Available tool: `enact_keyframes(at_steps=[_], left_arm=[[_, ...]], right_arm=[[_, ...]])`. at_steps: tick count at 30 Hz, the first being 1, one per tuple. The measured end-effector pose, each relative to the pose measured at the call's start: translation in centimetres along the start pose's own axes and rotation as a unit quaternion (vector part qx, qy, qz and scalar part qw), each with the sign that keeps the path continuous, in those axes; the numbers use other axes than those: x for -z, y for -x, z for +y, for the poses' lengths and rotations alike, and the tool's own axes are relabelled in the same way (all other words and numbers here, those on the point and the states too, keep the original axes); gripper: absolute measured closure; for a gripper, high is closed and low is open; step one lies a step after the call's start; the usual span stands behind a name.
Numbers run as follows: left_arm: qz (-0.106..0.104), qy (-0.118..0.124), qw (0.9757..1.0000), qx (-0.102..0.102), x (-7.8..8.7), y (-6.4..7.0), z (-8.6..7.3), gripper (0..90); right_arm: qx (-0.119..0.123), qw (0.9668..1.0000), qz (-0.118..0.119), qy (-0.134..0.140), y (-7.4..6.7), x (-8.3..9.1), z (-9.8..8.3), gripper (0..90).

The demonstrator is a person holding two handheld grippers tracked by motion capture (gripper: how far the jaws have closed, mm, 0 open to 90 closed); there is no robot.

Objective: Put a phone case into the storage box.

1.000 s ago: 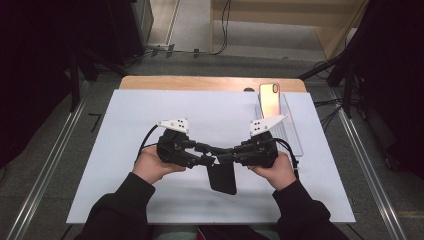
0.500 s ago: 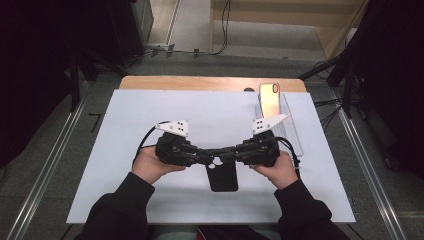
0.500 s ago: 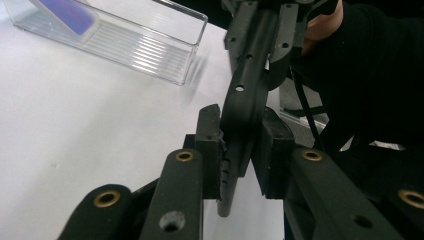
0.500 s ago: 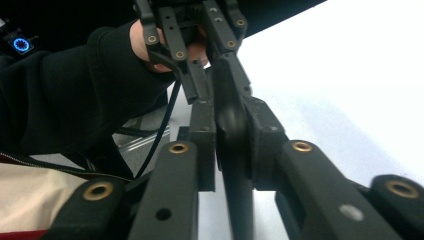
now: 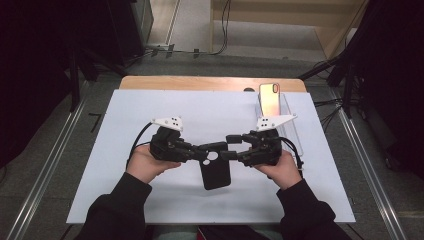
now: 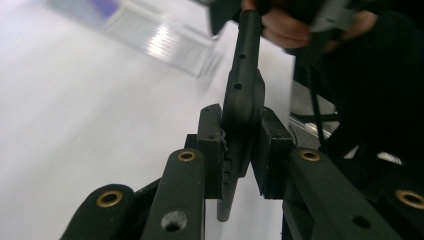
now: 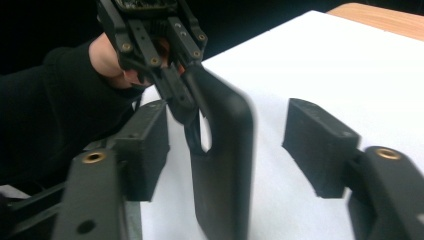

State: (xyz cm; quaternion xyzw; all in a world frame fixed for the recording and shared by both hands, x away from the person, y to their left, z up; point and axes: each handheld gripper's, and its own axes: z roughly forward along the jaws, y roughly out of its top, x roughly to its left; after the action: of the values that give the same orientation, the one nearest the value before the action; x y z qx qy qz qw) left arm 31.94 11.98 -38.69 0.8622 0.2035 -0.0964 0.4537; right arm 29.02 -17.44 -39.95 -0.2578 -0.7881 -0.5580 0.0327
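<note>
In the lower middle of the high view, the black phone case (image 5: 215, 170) hangs just above the white mat (image 5: 150, 110). The left gripper (image 5: 199, 151) is clamped on its top edge, probably to carry it alone, because the right gripper (image 5: 229, 146) has just been opening; its jaws stand apart around the case without pressing. Farther, at upper right, a phone (image 5: 269, 98) leans in a clear stand (image 5: 291, 118). The case's inside is hidden.
</note>
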Motion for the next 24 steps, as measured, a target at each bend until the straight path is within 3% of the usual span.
enact_keyframes(at_steps=[6,9,11,14,19,22,24], left_arm=[[0.021,0.016,0.9995,0.020,0.5,0.0,0.1,77.2],[0.030,0.020,0.9988,0.034,0.7,0.0,0.2,77.2],[0.042,0.021,0.9980,0.042,0.8,0.1,0.2,77.2],[0.063,0.036,0.9963,0.045,1.1,0.3,0.3,77.1],[0.076,0.036,0.9945,0.062,1.3,0.4,0.5,77.1],[0.100,0.037,0.9914,0.075,1.3,0.7,0.6,77.1],[0.103,0.042,0.9907,0.078,1.3,0.8,0.6,77.1]], right_arm=[[0.000,0.9999,-0.009,-0.006,0.0,-0.2,-0.2,20.6],[-0.004,0.9999,-0.015,-0.007,0.0,-0.4,-0.3,10.5],[-0.004,0.9994,-0.032,-0.011,-0.1,-0.7,-0.2,0.0],[-0.006,0.9985,-0.054,0.003,-0.4,-0.8,-0.3,0.0],[-0.012,0.9964,-0.084,-0.012,-0.7,-1.1,-0.5,0.0],[-0.013,0.9953,-0.096,-0.011,-1.0,-1.5,-0.6,0.0],[-0.012,0.9935,-0.113,-0.010,-1.3,-1.9,-0.6,0.0]])
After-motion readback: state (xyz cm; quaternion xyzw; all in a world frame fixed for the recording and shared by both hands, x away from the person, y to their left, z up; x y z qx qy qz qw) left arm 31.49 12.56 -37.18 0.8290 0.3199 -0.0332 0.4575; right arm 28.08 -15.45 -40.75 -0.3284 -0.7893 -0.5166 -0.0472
